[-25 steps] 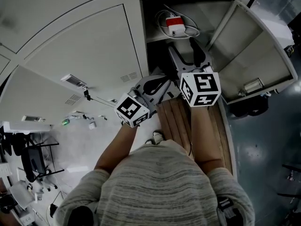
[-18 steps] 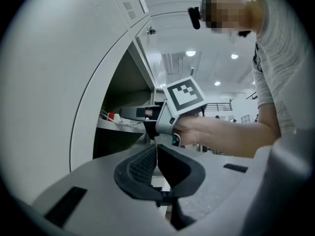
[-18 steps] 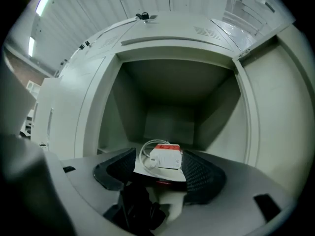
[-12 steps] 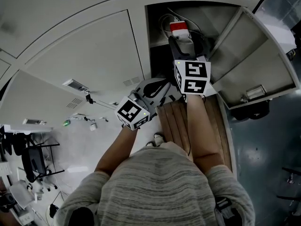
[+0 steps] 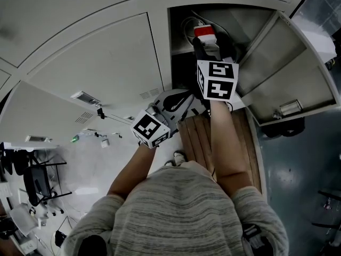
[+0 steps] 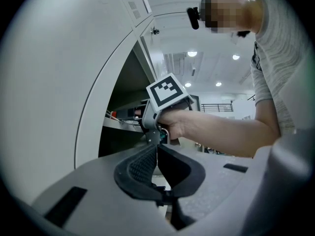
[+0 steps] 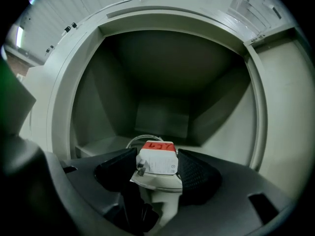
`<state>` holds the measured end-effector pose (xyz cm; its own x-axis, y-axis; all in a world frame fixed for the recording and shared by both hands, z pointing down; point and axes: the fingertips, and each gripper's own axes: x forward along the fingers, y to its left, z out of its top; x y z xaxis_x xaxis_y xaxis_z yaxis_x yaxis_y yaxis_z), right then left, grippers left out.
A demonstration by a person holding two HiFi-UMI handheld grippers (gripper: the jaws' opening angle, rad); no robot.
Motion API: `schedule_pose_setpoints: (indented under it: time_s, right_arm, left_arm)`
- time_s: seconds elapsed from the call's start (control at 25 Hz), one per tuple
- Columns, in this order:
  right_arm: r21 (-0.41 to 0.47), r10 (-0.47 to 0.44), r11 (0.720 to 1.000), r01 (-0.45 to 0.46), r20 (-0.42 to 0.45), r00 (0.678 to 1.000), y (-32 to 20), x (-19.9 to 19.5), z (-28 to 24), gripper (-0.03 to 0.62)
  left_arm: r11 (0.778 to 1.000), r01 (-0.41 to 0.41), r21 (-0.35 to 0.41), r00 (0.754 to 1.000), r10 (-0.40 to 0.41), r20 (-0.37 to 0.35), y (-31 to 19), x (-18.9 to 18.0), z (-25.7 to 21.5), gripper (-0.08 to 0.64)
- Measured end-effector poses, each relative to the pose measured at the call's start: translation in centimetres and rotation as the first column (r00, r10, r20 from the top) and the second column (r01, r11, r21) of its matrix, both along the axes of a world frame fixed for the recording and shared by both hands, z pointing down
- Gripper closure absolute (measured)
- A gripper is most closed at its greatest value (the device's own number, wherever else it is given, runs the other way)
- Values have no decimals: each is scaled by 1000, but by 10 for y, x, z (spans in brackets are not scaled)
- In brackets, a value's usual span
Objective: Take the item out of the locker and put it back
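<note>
Jaws of right gripper (image 7: 157,157) tight on red-topped charger (image 7: 158,164) in open locker (image 7: 165,116), cable (image 7: 140,139) behind; left gripper (image 6: 156,151) jaws together.

wooden slats (image 5: 194,137): on floor | black chair (image 5: 38,184): far left | ceiling lights (image 6: 192,53): lit

Inside the open locker (image 7: 162,58) a pale grey shelf (image 7: 96,145) runs across the compartment. A white charger (image 7: 156,162) with a red top sits towards its front edge. Just behind the charger, a thin white cable (image 7: 142,137) lies looped on the shelf.
</note>
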<state>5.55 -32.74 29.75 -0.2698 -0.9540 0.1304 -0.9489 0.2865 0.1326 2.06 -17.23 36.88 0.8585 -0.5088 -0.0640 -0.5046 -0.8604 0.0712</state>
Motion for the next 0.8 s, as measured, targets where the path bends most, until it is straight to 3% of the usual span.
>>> schedule_pose_setpoints:
  time_s: [0.24, 0.8]
  right_arm:
    - [17, -11, 1000, 11, 2, 1000, 1, 1, 0, 324]
    - [187, -44, 982, 26, 94, 995, 15, 7, -11, 328]
  left_arm:
    - [1000, -1, 3, 1000, 1, -5, -1, 1, -2, 551]
    - [1000, 7, -3, 1000, -7, -8, -3, 1, 0, 551]
